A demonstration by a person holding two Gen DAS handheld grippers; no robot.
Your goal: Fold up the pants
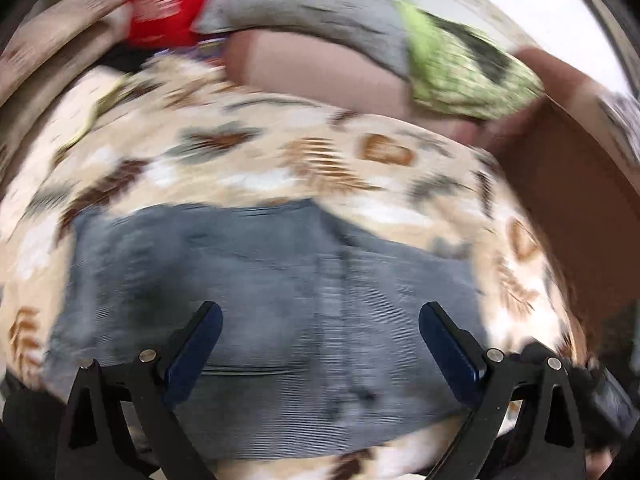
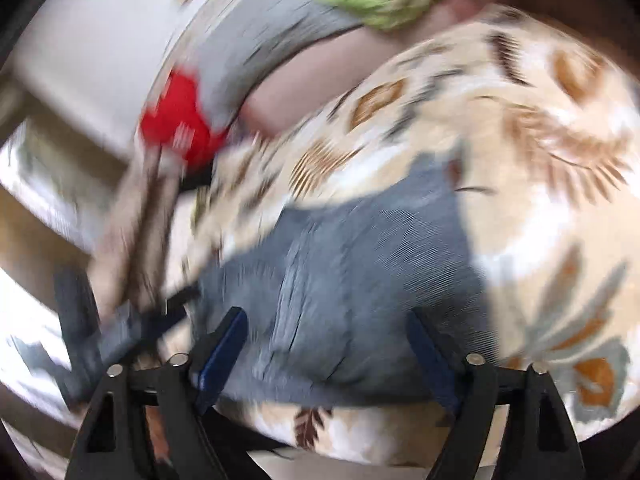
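While both views blur, grey pants (image 1: 256,280) lie folded flat on leaf-print blanket (image 1: 280,160), at 12 o'clock of both grippers. Left gripper (image 1: 320,320) spread wide, empty. Right gripper (image 2: 326,326) likewise, nothing between pads. Judgement: regrip 2 near corners evenly, keep edges aligned.

My left gripper (image 1: 320,340) and right gripper (image 2: 326,344) look alike: black triangular-braced arms pinned with round silver screws, each ending in a flat, dark blue finger pad (image 1: 196,354).

Leaf-print blanket (image 1: 320,168); red cloth (image 1: 168,8); green cloth (image 1: 460,64)
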